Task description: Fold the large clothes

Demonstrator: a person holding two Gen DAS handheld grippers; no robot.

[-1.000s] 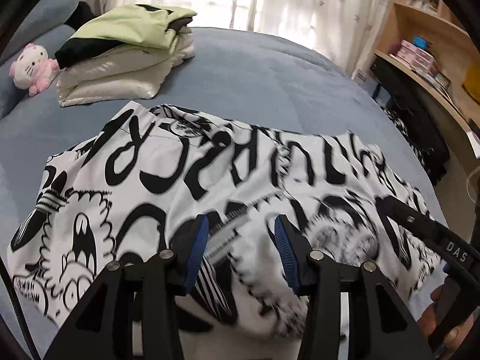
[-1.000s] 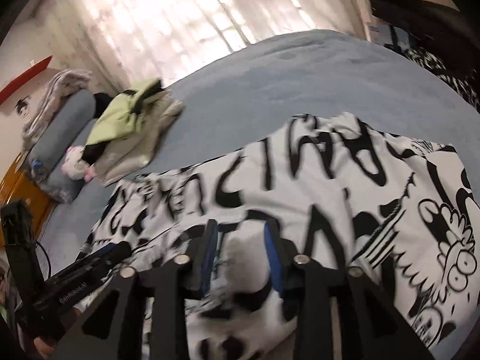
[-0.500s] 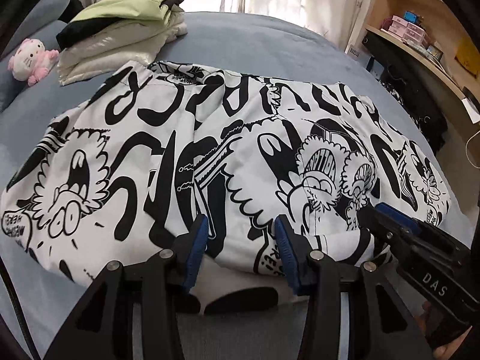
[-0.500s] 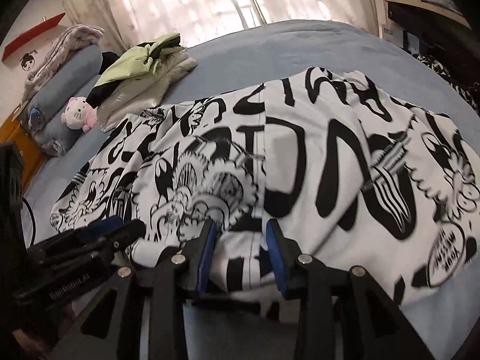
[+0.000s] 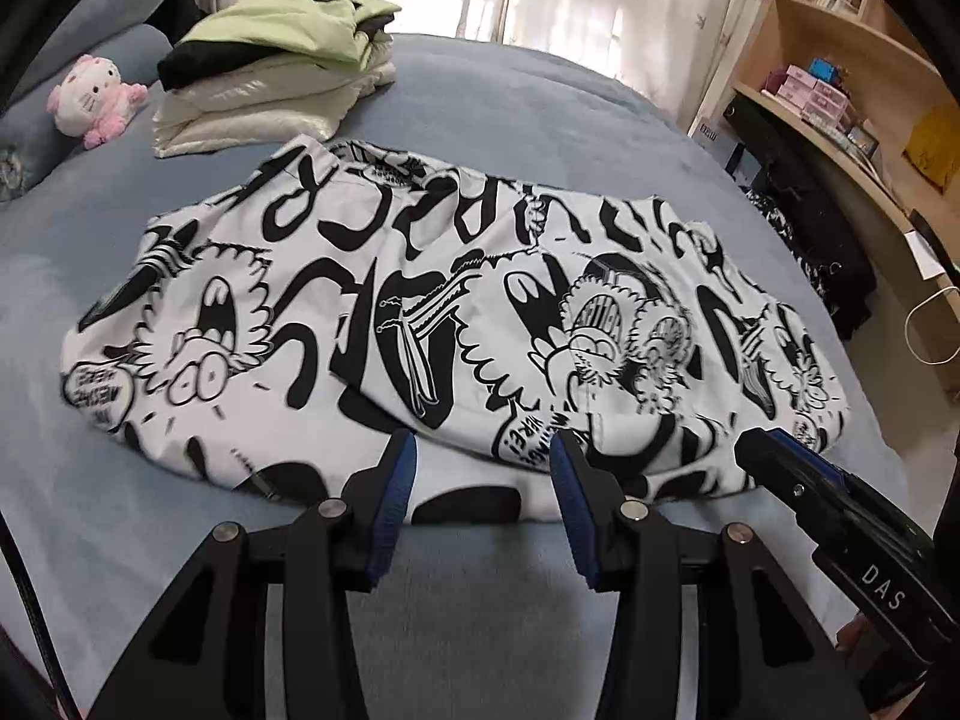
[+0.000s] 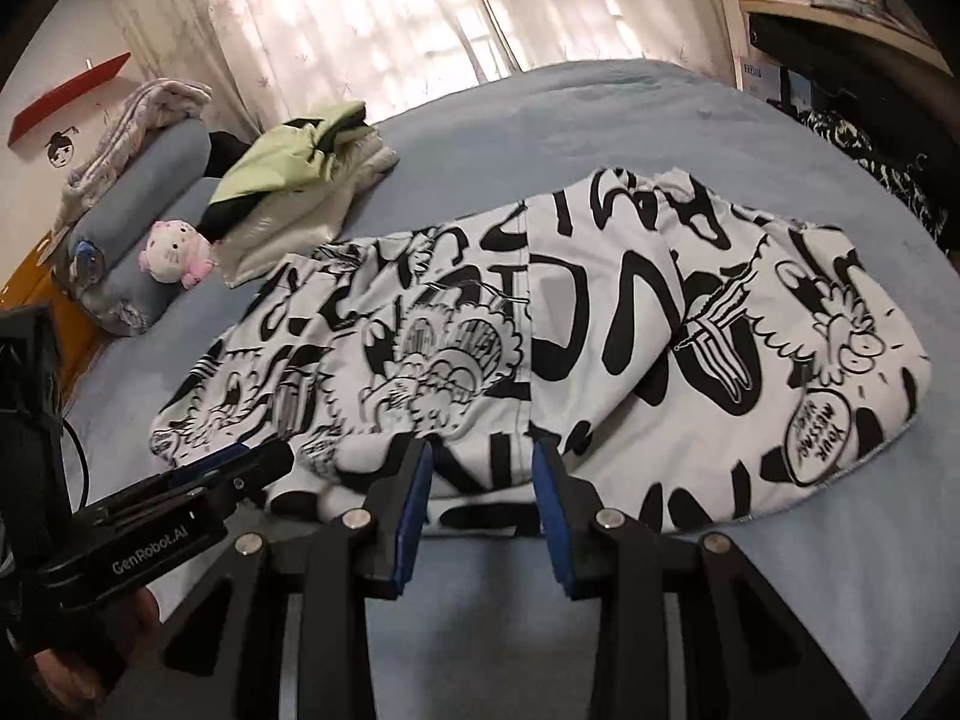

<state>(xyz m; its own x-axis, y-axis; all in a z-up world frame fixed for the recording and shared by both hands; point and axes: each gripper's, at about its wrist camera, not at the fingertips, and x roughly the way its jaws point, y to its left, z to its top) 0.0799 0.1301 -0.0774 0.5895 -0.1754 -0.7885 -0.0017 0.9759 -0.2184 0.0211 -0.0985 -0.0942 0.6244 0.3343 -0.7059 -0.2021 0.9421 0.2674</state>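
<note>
Plush toy (image 5: pixel 96 99), pink and white, sits at far left of the bed (image 5: pixel 540 114) by a grey bolster (image 6: pixel 144 180). Stack of folded clothes (image 5: pixel 270 66) lies just right of it, lime-green piece on top. Black-and-white printed garment (image 5: pixel 420 312) lies folded, spread across the bed's middle, near the front edge. Left gripper (image 5: pixel 483 468): jaws apart, holding nothing, tips at the garment's near hem. Right gripper (image 6: pixel 482 468): jaws likewise apart, empty, at the near hem. Wooden shelves (image 5: pixel 840 90) stand beyond the right edge.
</note>
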